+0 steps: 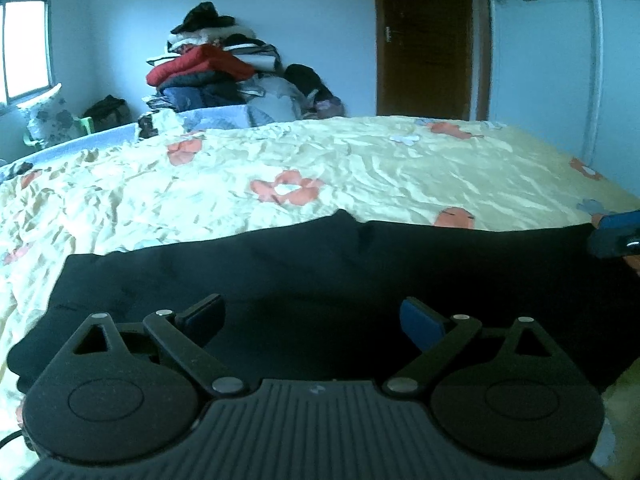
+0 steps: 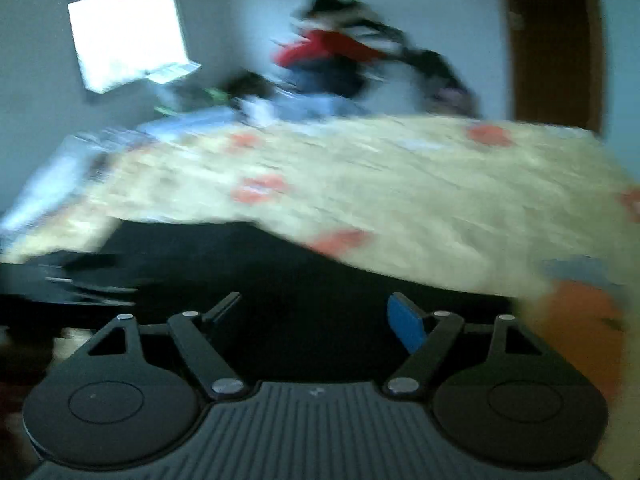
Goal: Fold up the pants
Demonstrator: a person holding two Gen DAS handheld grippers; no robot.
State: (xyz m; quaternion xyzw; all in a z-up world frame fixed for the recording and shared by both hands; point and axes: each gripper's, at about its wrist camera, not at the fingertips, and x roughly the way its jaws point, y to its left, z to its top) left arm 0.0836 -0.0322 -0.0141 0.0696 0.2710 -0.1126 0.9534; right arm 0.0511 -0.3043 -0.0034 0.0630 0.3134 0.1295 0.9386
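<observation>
Bedroom light is dim and bluish, and a yellow flowered bedspread (image 1: 360, 168) covers the bed ahead of both my tools, with a heap of clothes (image 1: 224, 68) against the far wall beside a brown door (image 1: 424, 40).

The black pants (image 1: 320, 264) lie spread flat on the bedspread, directly under and just ahead of my left gripper (image 1: 314, 316). Its jaws stand apart with nothing between them, only dark cloth below. At the right edge of that view I see a blue pad of the other tool near the far right end of the cloth.

My right gripper (image 2: 314, 316) is likewise released, jaws wide and empty; its view is badly smeared and tilted, so I cannot tell exactly which part of the garment sits beneath it, only that black fabric fills the space in front of its fingers.

I judge the pants to be soft, light and limp: they will sag from any single pinch and drag along the sheet rather than hold shape. The weave looks matte, so probably not slippery. I would take hold at an edge or corner, one tool toward each end, pinching through all the layers there so the cloth lifts evenly. Grabbing mid-panel would likely bunch it, and might catch the bedspread too.
</observation>
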